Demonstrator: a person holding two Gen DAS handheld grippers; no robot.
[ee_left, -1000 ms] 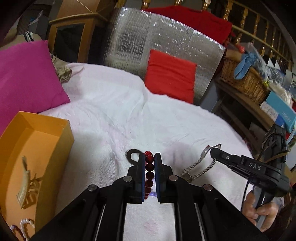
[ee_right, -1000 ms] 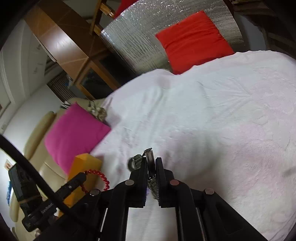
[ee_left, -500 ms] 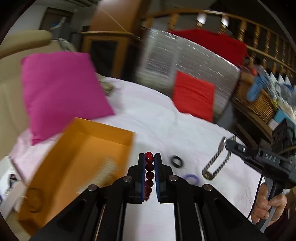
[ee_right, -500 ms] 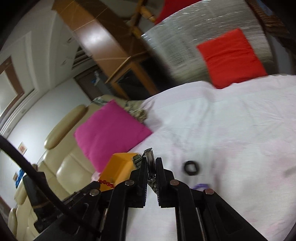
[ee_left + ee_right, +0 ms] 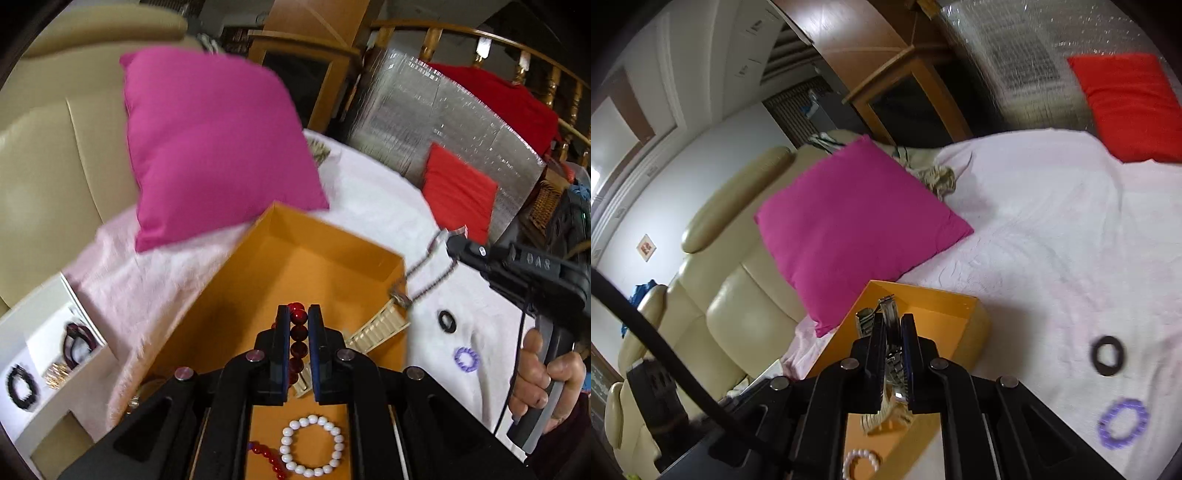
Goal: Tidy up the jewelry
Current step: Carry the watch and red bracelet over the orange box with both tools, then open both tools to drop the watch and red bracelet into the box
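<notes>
My left gripper (image 5: pixel 298 314) is shut on a red bead bracelet (image 5: pixel 297 332) and holds it above the open orange box (image 5: pixel 306 258). In the box lie a white pearl bracelet (image 5: pixel 312 450), a cream comb (image 5: pixel 380 326) and red beads (image 5: pixel 267 458). My right gripper (image 5: pixel 893 325) is shut on a silver metal watch band (image 5: pixel 890 314) over the box's right part (image 5: pixel 934 314); in the left wrist view the band (image 5: pixel 424 269) dangles by the box's right wall. A black ring (image 5: pixel 1107 355) and a purple hair tie (image 5: pixel 1123 424) lie on the white cloth.
A magenta cushion (image 5: pixel 210 147) leans just behind the box. A red cushion (image 5: pixel 458 192) sits at the far side of the white-covered bed (image 5: pixel 1052 221). A white tray (image 5: pixel 40 365) with dark bracelets sits left of the box. A cream sofa (image 5: pixel 701 295) is at left.
Both grippers have swung left from the open cloth to over the orange box, still holding the red bracelet and the watch band. The black ring and purple tie stayed on the cloth.
</notes>
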